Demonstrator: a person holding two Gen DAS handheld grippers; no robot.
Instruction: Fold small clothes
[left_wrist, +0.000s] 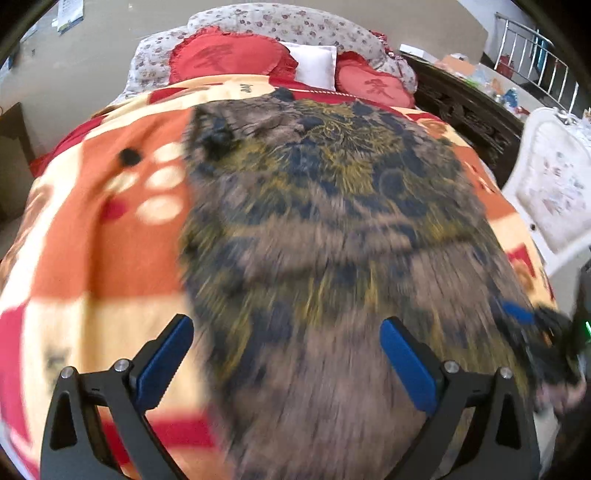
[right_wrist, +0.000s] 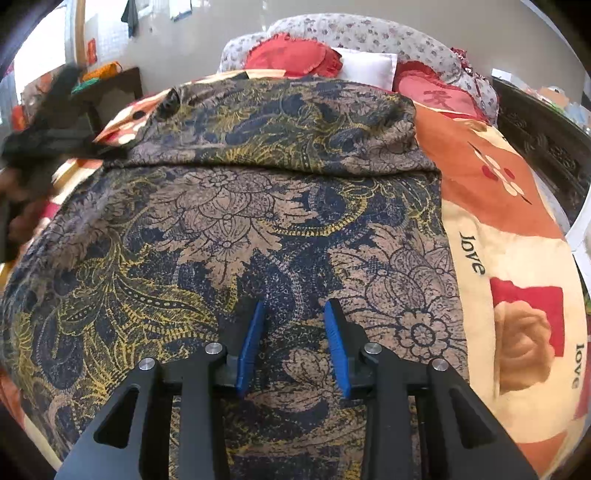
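The patterned garment (right_wrist: 258, 229), a brown, navy and yellow floral piece, lies spread on the bed over the orange and cream blanket (right_wrist: 517, 229). From the right wrist view, its far end is already turned back on itself: a rolled ridge of cloth runs across the width near the pillows, so I judge 1 fold to be made (or at least begun). The near part still lies as 1 broad flat sheet, so the narrowing folds and the final squaring-up look to be left.

The right hand-held gripper (right_wrist: 295, 347) hangs just above the middle of the garment with its blue pads set narrowly apart; no cloth is pinched between them, only the fabric lying beneath. The left hand-held gripper (left_wrist: 286, 365) stands wide, its 2 blue pads straddling the garment's near left edge and holding nothing, though that view is smeared by motion and whether the tips touch the cloth cannot be told.

As for writing, the blanket carries the word "love" printed twice along its cream border in the right wrist view. The red heart cushion (right_wrist: 439, 96) bears a darker red character, and another red cushion (left_wrist: 229, 59) shows a similar one, both too soft to read. No brand label shows on the garment.
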